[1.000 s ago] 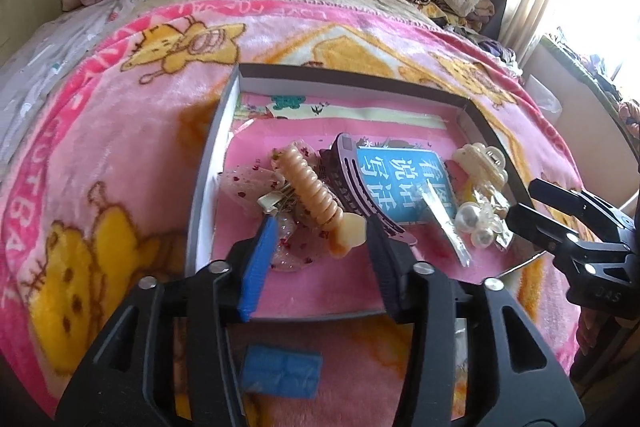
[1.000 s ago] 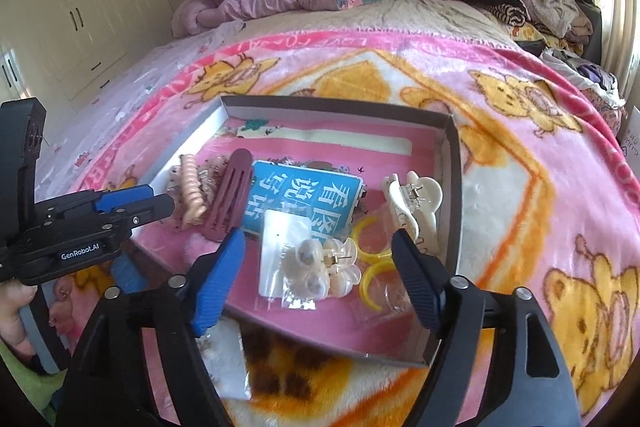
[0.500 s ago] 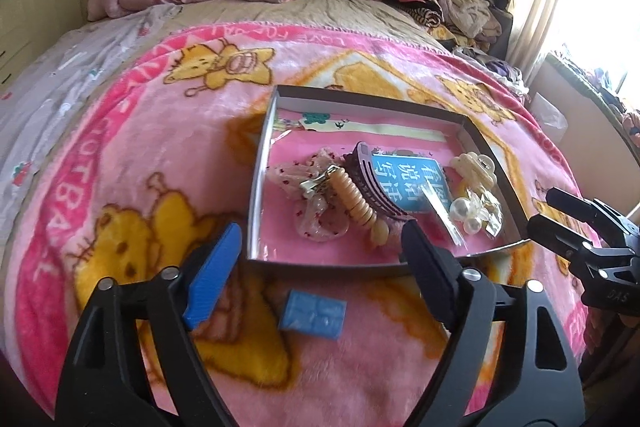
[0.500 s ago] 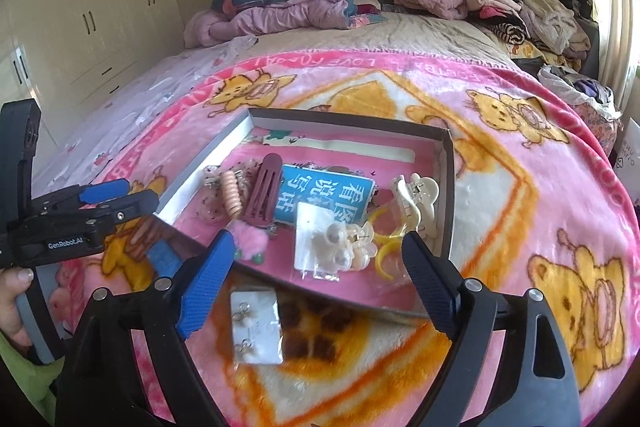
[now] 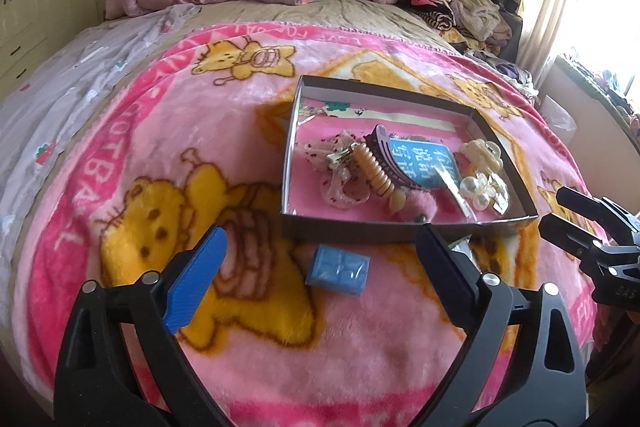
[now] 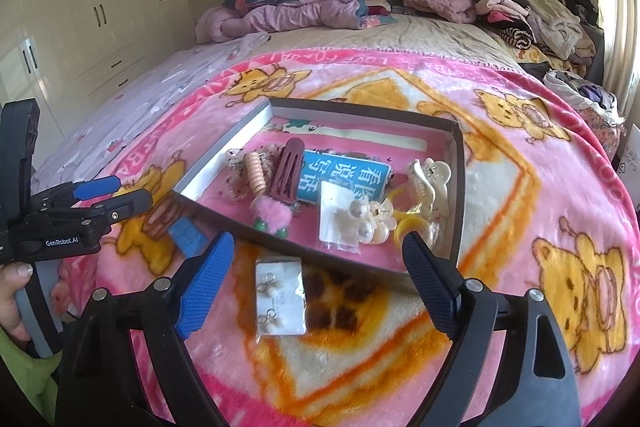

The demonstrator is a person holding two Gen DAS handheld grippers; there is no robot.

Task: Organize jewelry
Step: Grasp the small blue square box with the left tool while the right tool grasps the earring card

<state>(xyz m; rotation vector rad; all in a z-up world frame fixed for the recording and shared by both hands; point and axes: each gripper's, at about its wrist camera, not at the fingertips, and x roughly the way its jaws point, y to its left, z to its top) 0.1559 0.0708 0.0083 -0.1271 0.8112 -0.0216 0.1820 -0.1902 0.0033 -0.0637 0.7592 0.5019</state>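
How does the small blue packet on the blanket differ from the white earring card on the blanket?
The blue packet is solid blue; the earring card is white and carries small ring-shaped earrings. The blue packet lies nearer the box's left corner, the earring card in front of the box's middle, between the right tongs' fingers in that view. Both lie flat on the blanket, outside the box.

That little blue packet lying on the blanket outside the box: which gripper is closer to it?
Left. The blue packet lies just ahead of the left gripper, between its opening, empty jaws. The right gripper hovers off to its right, over the earring card.

The person's hand (image 6: 14, 297) is cut off by the left edge.
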